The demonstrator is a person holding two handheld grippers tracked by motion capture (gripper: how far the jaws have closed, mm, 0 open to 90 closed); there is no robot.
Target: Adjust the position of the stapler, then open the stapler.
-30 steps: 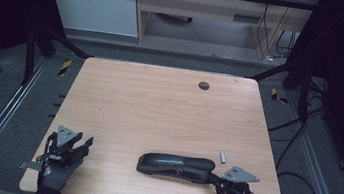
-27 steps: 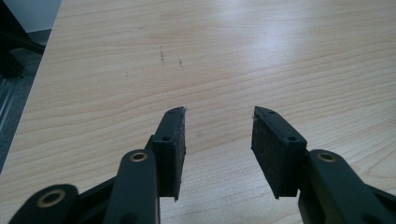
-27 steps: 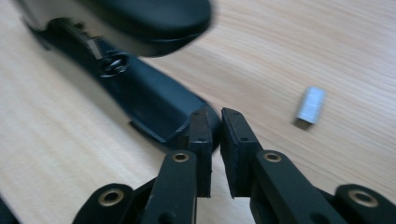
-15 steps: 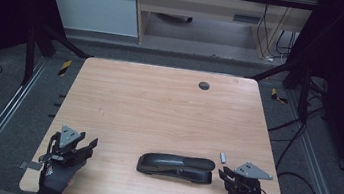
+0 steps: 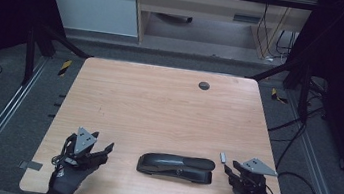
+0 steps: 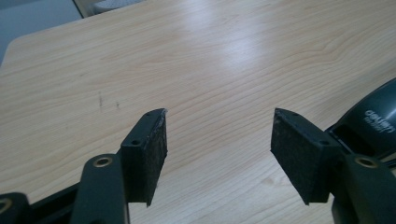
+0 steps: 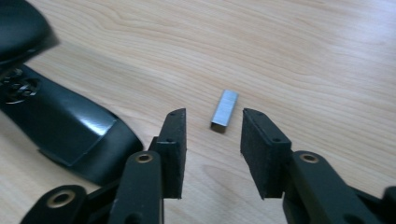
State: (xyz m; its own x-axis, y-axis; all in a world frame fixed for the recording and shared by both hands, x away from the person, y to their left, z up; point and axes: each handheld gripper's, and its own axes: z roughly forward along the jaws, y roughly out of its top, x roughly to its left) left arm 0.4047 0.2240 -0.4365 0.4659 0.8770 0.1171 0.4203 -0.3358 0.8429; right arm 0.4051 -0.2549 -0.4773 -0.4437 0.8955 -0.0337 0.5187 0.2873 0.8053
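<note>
Left gripper [image 5: 102,149] at the table's [image 5: 159,105] near left: jaws wide, just been opening, nothing between them. Stapler [image 5: 176,167] flat at near centre, apart from both grippers. Right gripper [image 5: 229,170] just beside the staple strip [image 7: 223,110]: jaws spread, just been opening, empty. Risk: strip small and flat, likely to skid or tip under an off-centre pinch. Count: two grippers, one stapler, one strip.

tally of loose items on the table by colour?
Black: 1, the stapler
Silver: 1, the strip of staples
Total: 2
</note>
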